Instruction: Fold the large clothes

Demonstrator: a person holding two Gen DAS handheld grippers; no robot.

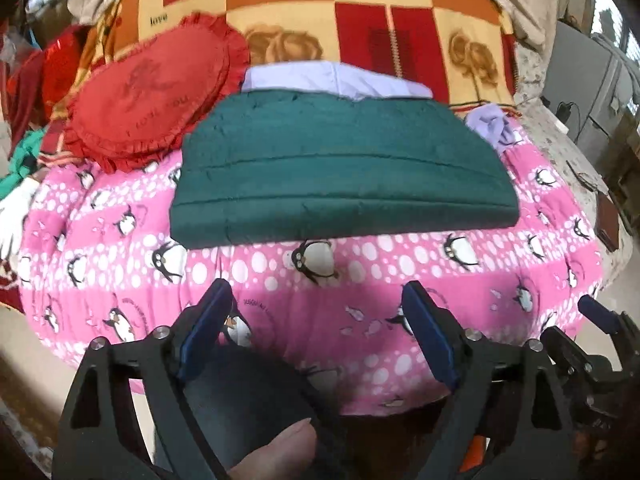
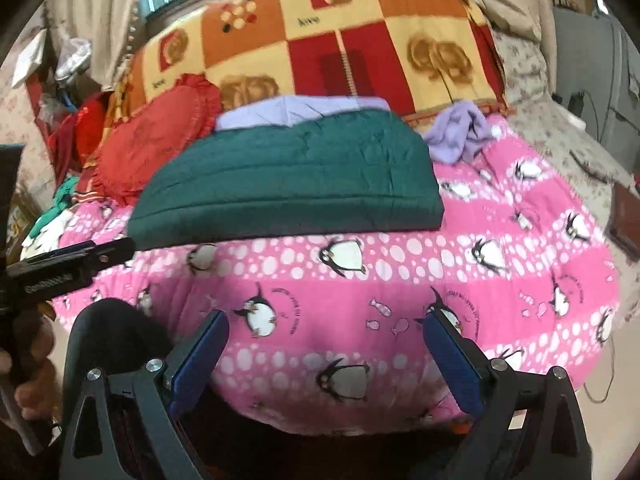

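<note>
1. The left gripper (image 1: 318,332) is nearest in the left wrist view, its two blue-padded fingers spread wide with nothing between them; a thumb (image 1: 276,452) at the bottom edge is cut off by the frame.
2. The right gripper (image 2: 326,354) also stands wide and empty, above the near edge of the bed.
3. In the right wrist view the left gripper shows only in part at the left edge, and the hand holding it is blurred.
4. One dark green folded garment (image 1: 340,184) lies flat on the pink penguin quilt (image 1: 360,320), well ahead of both grippers and touching neither.
5. One pale lilac folded piece (image 1: 336,82) lies just behind the green garment, and only its far strip shows.
6. One crumpled lilac cloth (image 2: 460,130) sits beside the green garment's right end.
7. One red frilled cushion (image 1: 152,96) lies to the left; its embroidered lettering is hard to read.
8. One checked blanket (image 1: 360,12) with rose squares covers the far part of the bed.
9. Both views are slightly blurred.
</note>
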